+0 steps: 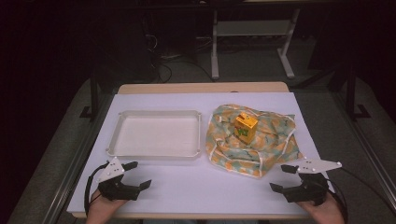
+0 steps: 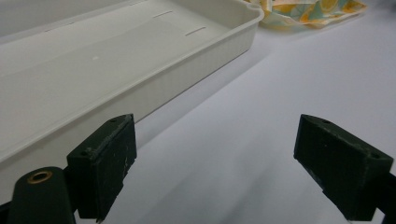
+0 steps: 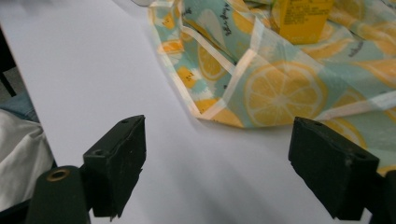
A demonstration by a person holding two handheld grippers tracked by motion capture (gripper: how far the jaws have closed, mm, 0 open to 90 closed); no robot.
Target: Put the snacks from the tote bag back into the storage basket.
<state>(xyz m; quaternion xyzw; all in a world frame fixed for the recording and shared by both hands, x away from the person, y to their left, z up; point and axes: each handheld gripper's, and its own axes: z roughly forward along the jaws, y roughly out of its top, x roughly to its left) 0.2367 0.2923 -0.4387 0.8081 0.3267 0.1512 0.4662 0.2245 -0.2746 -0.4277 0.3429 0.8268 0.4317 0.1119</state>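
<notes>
We rest the left gripper and right gripper with jaws spread and empty at the near table edge, the yellow carton upright on the lemon-print cloth beside the white tray; presumably the next move is a reach to the carton.

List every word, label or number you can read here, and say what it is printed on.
Nothing can be read for certain.
Yellow carton: green marking on its front, too blurred; small dark print in the right gripper view, too small.
Lemon-print cloth: dark cursive script, too blurred.
</notes>
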